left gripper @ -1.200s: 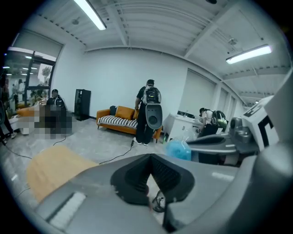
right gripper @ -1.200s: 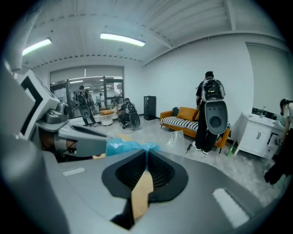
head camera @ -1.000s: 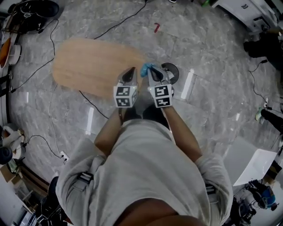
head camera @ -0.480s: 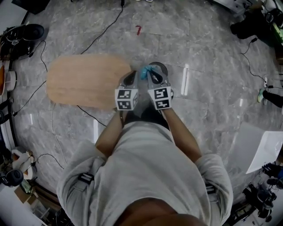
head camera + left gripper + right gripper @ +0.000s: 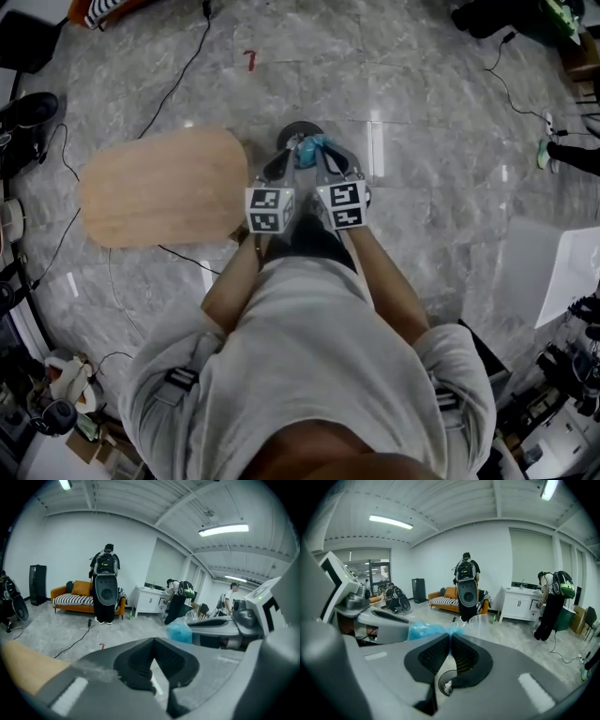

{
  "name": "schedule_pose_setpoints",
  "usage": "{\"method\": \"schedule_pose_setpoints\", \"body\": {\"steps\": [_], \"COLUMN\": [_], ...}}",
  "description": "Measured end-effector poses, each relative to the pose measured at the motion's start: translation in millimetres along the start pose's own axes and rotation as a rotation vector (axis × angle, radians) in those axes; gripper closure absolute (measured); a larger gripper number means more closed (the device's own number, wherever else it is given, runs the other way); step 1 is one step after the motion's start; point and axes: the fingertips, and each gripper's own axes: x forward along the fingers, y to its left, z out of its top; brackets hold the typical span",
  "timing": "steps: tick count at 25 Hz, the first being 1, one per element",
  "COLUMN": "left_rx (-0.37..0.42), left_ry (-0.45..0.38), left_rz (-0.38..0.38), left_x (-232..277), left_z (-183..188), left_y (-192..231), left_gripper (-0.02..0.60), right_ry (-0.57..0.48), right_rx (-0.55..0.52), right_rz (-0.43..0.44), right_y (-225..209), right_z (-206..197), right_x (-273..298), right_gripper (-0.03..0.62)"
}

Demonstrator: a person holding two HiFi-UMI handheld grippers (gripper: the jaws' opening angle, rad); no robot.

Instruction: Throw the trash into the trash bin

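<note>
A crumpled blue piece of trash (image 5: 314,145) with clear plastic film (image 5: 482,619) on it sticks out past my right gripper (image 5: 322,155), which is shut on it. In the right gripper view the blue trash (image 5: 427,631) shows just beyond the closed jaws. The round dark trash bin (image 5: 294,134) stands on the floor right under both grippers' tips. The bin's rim (image 5: 439,682) shows through the gap below the right jaws. My left gripper (image 5: 281,161) hangs close beside the right, jaws together with nothing in them. The left gripper view shows the trash (image 5: 179,631) to its right.
An oval wooden table (image 5: 159,186) lies left of the bin. Cables (image 5: 178,80) run over the grey marble floor, and a white board (image 5: 562,272) lies at the right. People (image 5: 466,588) stand near an orange sofa (image 5: 440,599) and a white cabinet (image 5: 518,605).
Both grippers have travelled together across the floor with the blue trash still held. The bin has come from beside their tips to right under them, and the table has slid off to the left.
</note>
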Motion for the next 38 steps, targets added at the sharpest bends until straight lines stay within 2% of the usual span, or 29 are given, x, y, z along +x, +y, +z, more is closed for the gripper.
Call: {"method": "schedule_pose_setpoints", "body": {"steps": [4, 8, 12, 16, 23, 28, 32, 35, 38], "left_rx": [0.000, -0.051, -0.079, -0.101, -0.079, -0.090, -0.099, -0.125, -0.158], "left_ry": [0.033, 0.055, 0.091, 0.127, 0.153, 0.211, 0.228, 0.318, 0.389], "left_rz": [-0.017, 0.001, 0.037, 0.036, 0.024, 0.057, 0.016, -0.016, -0.002], "left_x": [14.2, 17.6, 27.0, 44.1, 95.9, 133.1, 167.6, 181.1, 189.7], "left_z": [-2.6, -8.8, -35.2, -78.0, -135.7, -193.8, -221.2, -268.9, -302.6], "left_y": [-12.1, 4.7, 28.0, 49.0, 77.8, 101.3, 98.2, 97.1, 96.8], "left_gripper": [0.563, 0.563, 0.563, 0.563, 0.563, 0.563, 0.563, 0.563, 0.563], "right_ry": [0.021, 0.045, 0.071, 0.119, 0.160, 0.212, 0.217, 0.237, 0.265], "right_rx": [0.028, 0.063, 0.088, 0.095, 0.130, 0.149, 0.138, 0.135, 0.128], "right_rz": [-0.001, 0.030, 0.047, 0.047, 0.068, 0.063, 0.075, 0.070, 0.094], "right_y": [-14.3, -10.6, -8.8, -5.9, -19.8, -31.1, -44.9, -42.3, -40.2], "right_z": [-12.2, -29.4, -59.7, -108.9, -182.6, -240.0, -270.8, -290.7, -305.9], "right_x": [2.9, 19.8, 40.2, 65.4, 122.9, 154.6, 179.6, 187.2, 188.5], "right_gripper": [0.569, 0.569, 0.569, 0.569, 0.569, 0.569, 0.569, 0.569, 0.569]}}
